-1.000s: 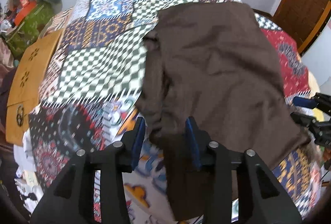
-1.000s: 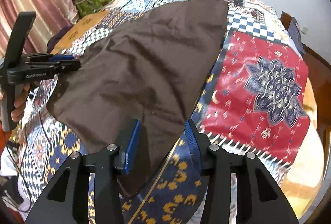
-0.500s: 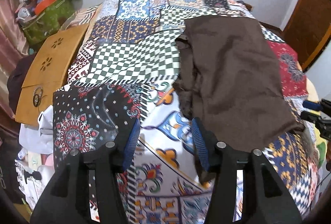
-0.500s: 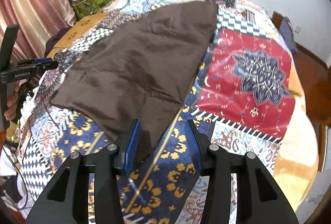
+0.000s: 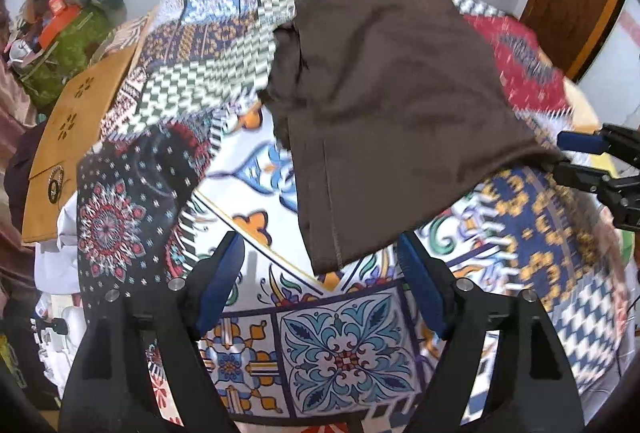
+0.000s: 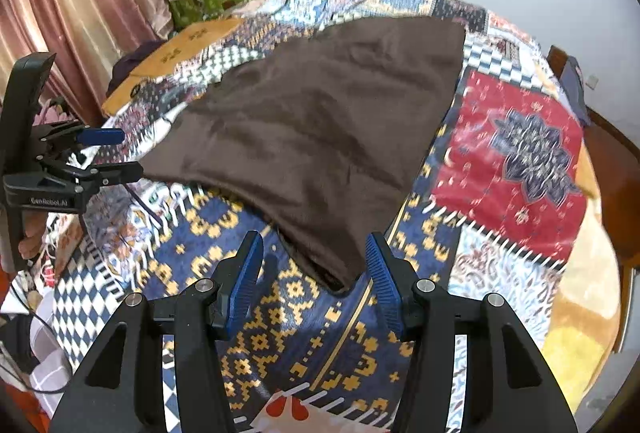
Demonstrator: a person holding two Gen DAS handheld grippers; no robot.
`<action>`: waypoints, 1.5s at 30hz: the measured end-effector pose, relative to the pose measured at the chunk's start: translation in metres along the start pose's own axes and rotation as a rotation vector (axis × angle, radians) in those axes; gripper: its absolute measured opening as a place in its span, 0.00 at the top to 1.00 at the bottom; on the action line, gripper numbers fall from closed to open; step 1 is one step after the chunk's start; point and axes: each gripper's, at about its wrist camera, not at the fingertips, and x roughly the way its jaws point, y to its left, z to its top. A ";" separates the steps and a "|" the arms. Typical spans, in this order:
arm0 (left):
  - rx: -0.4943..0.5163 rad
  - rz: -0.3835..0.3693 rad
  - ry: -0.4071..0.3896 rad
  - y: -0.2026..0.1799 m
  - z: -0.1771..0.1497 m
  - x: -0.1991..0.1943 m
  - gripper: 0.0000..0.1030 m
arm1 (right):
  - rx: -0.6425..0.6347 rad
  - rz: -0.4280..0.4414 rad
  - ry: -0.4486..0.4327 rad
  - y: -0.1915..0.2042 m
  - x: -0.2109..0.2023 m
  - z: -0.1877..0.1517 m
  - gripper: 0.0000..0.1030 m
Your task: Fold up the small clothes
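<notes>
The left gripper (image 5: 320, 275) hovers low over the bed (image 5: 348, 349), fingers (image 5: 222, 283) spread wide and empty, the near corner of the brown cloth (image 5: 392, 105) between their tips. The right gripper (image 6: 314, 275) also points across the bed, open and empty, at the cloth's (image 6: 320, 137) other near corner. The cloth lies folded on the quilt. A second ago both grippers pinched its edge; they have since let go, pulled back and opened wider.
</notes>
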 end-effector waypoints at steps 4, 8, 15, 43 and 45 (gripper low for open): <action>-0.033 -0.013 -0.006 0.002 0.004 0.012 0.20 | 0.013 0.026 0.021 -0.002 0.010 -0.002 0.52; -0.059 -0.047 -0.001 0.004 0.019 0.023 0.20 | 0.027 0.057 0.031 -0.005 0.016 0.006 0.52; -0.032 -0.011 -0.032 0.002 0.047 0.040 0.20 | -0.008 0.074 0.052 -0.001 0.029 0.015 0.73; 0.019 -0.102 -0.018 -0.011 0.032 -0.017 0.90 | -0.113 0.094 0.010 0.021 -0.024 0.011 0.92; 0.015 -0.105 -0.015 -0.011 0.033 -0.022 0.90 | -0.126 0.089 0.000 0.022 -0.029 0.016 0.92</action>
